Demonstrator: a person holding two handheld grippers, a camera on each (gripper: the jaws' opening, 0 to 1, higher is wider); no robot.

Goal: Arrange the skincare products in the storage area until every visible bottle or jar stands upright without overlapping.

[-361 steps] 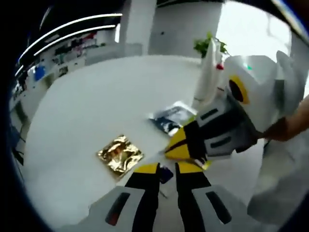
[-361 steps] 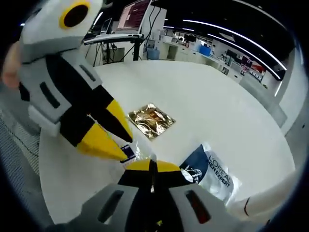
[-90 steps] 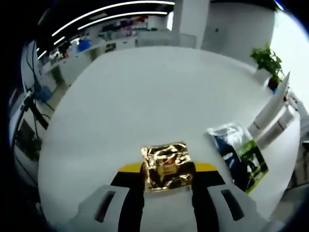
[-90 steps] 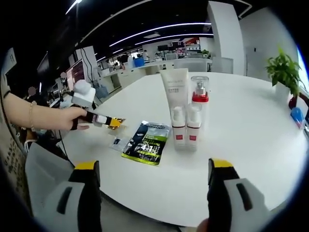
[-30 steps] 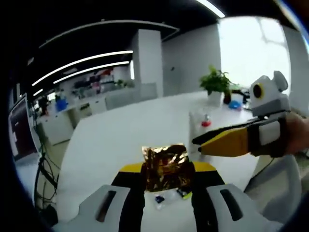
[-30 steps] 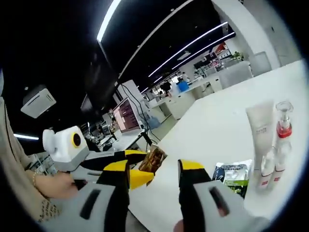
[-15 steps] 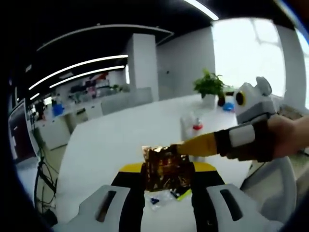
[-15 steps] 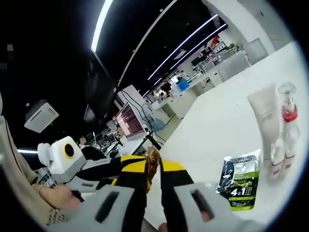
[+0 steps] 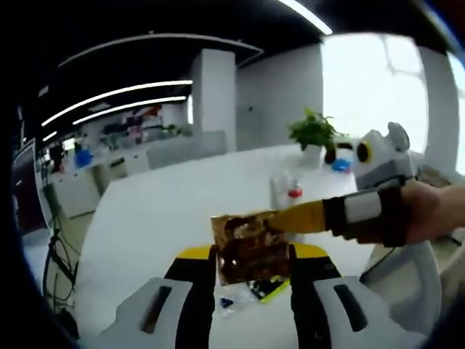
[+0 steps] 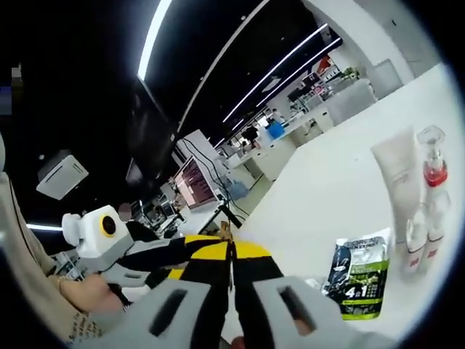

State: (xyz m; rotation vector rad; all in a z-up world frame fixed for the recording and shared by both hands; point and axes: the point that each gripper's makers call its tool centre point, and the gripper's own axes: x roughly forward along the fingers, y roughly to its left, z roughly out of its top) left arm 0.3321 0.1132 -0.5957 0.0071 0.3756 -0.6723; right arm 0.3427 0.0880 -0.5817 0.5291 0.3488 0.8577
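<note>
In the left gripper view, the left gripper (image 9: 249,256) clamped a gold foil sachet (image 9: 248,243) at lower centre while the right gripper (image 9: 287,220) pinched its right edge from the right; in the right gripper view, closed fingers (image 10: 251,251) gripped the sachet edge-on at lower centre, with a white tube (image 10: 398,173) and pump bottle (image 10: 433,169) upright on the desk (image 10: 327,196) at right.

My left gripper view looks along its jaws from above the near edge of the white counter (image 9: 156,211), facing across it toward a potted plant (image 9: 312,131) and bright windows, close behind the gold sachet (image 9: 247,243). My right gripper view is rolled, facing back toward my left gripper (image 10: 171,263) and the dark office. Both views share the sachet, the counter and the standing bottles (image 10: 429,211).
</note>
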